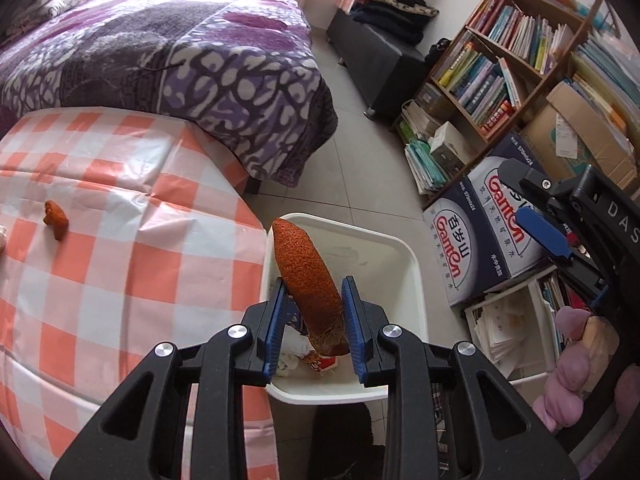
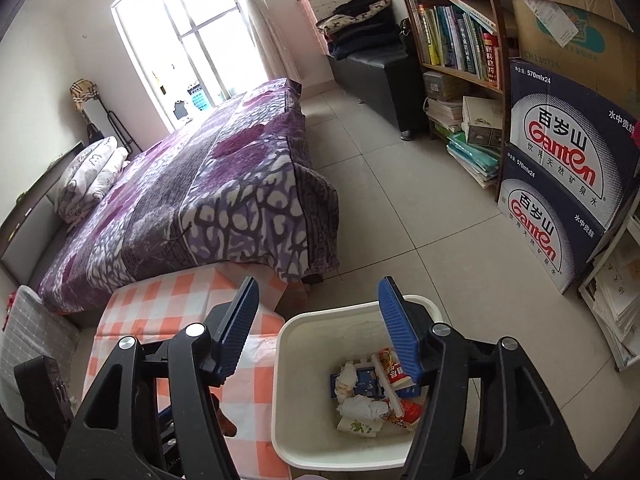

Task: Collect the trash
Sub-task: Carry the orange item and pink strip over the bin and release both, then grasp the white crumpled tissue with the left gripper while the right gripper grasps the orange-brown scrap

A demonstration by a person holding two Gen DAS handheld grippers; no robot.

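The left gripper (image 1: pixel 314 308) clamps an orange peel (image 1: pixel 306 276) above the white bin (image 1: pixel 412 280), apparently ready to drop it, while the right gripper (image 2: pixel 318 324) hovers over the same bin with jaws wide and empty.

The peel (image 1: pixel 304 276) looks rough and grainy, fibrous at its 6 o'clock end. At 9 o'clock, the checked tablecloth (image 1: pixel 120 272) is glossy, creased plastic. The bin (image 2: pixel 296 360) is smooth white plastic; crumpled paper (image 2: pixel 362 406) lies inside.

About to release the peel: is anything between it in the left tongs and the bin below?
Nothing. In the left wrist view the orange peel hangs directly above the white bin, open air between.
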